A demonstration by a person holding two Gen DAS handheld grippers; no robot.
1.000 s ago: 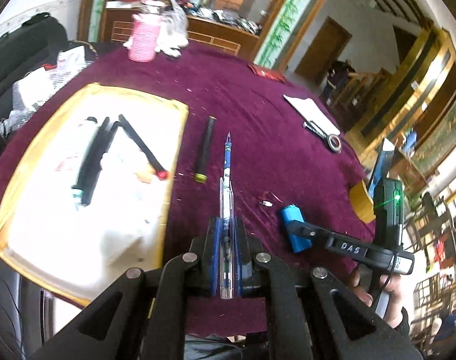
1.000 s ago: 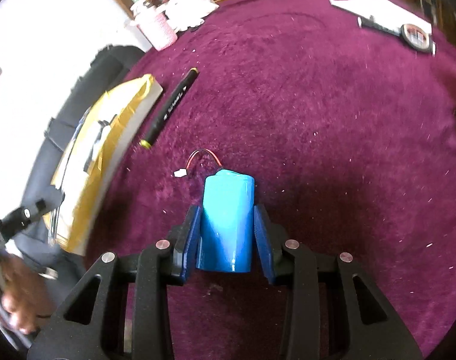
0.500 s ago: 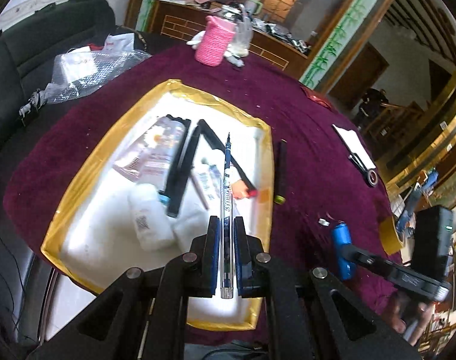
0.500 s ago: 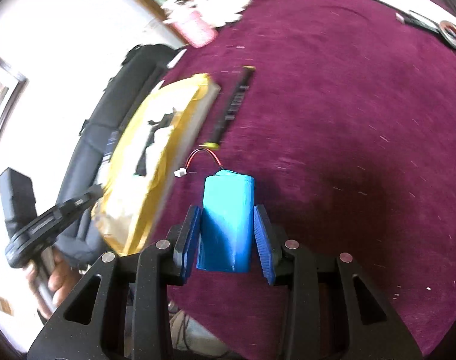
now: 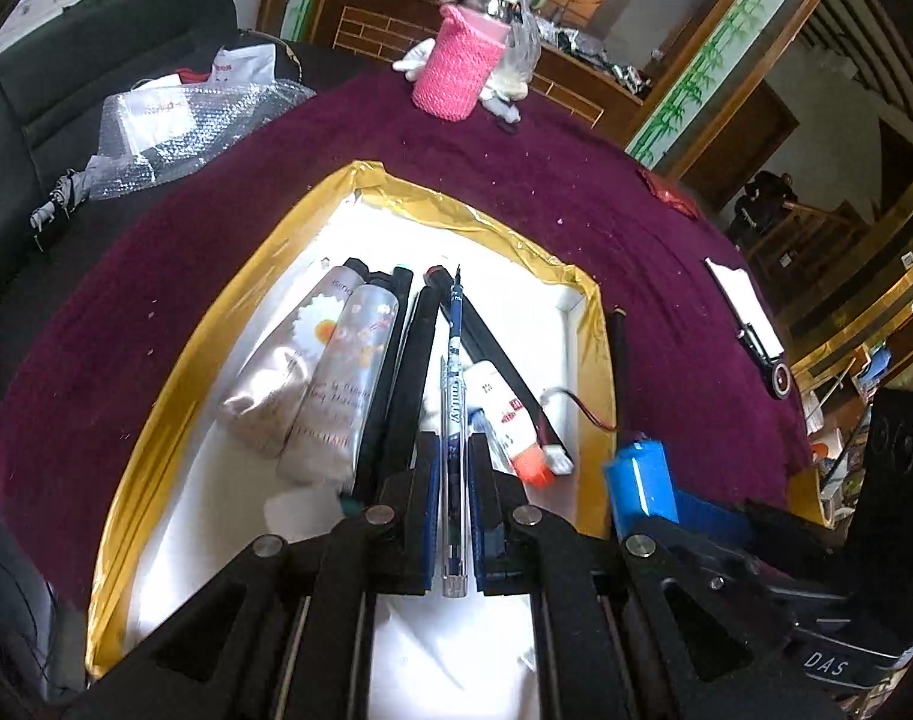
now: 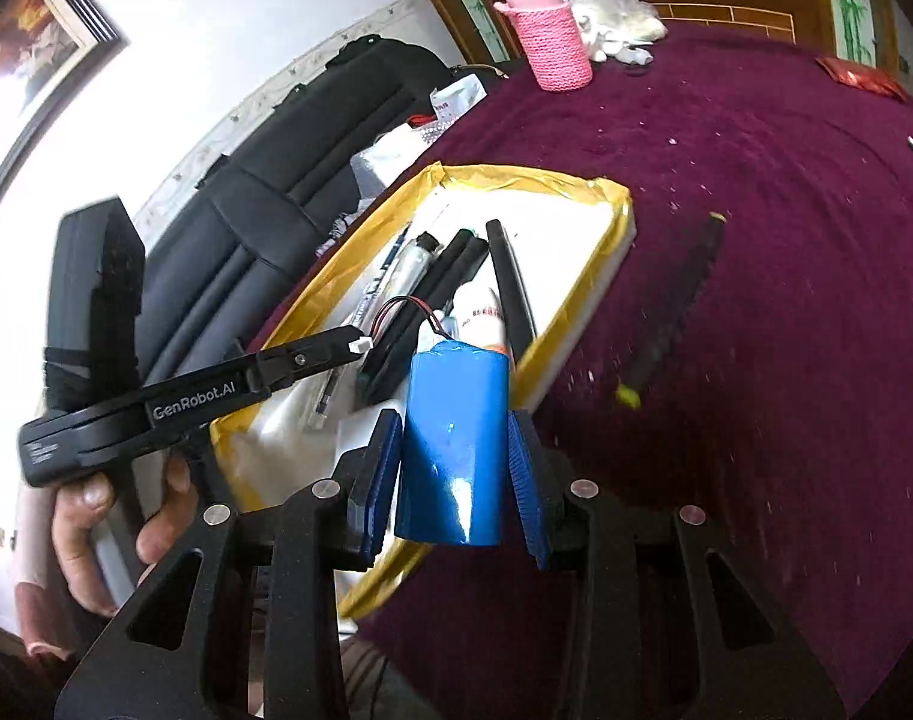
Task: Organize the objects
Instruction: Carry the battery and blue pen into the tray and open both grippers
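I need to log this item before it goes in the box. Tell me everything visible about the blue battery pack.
The blue battery pack is a stubby cylinder-like pack in glossy blue shrink wrap. Thin red and black wires leave its far end and finish in a small white plug. The right hand-held gripper holds it lengthwise, blue pads pressed on both sides, off the cloth at the near corner of the gold-edged tray. Nothing else touches it.

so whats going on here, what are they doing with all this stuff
A person is tidying loose items into a gold-edged white tray on a purple-covered table. The left gripper is shut on a pen above the tray, which already holds tubes and markers. The right gripper grips a blue battery pack at the tray's edge. One black marker lies on the cloth.
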